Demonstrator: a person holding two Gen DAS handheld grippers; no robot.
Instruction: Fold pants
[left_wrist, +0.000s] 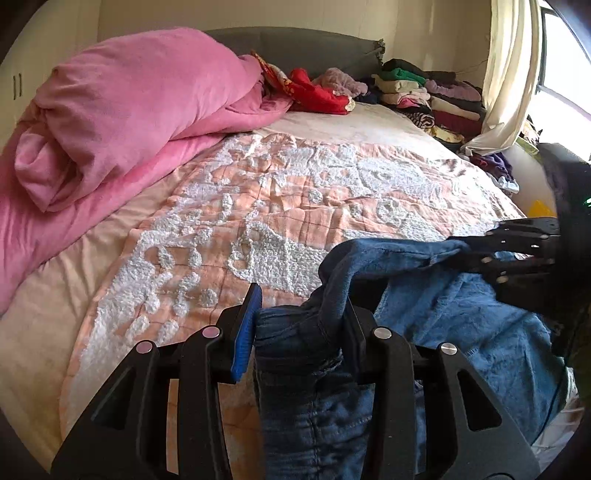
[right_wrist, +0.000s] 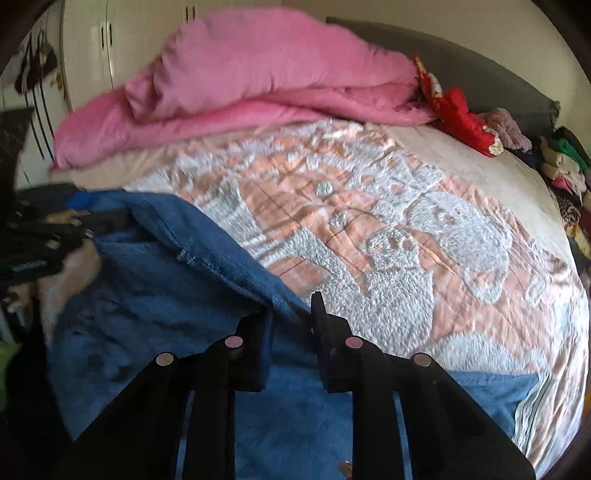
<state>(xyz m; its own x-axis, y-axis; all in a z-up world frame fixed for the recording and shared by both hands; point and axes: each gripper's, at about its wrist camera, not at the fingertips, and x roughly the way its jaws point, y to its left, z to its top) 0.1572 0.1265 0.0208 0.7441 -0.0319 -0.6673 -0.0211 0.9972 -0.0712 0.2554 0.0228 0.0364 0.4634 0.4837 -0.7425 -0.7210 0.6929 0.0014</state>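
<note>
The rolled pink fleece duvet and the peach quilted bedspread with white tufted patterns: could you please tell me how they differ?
The rolled pink fleece duvet is plain and bundled into a thick heap at the far side; the peach quilted bedspread with white tufted patterns lies spread flat and is patterned. The duvet looks plush, the bedspread thin and creased. Both lie on the bed.

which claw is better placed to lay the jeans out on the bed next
Neither alone, probably. The left claw is shut on a bunched part of the jeans, and the right claw pinches another edge. The left faces more bare bedspread, so it could lead.
</note>
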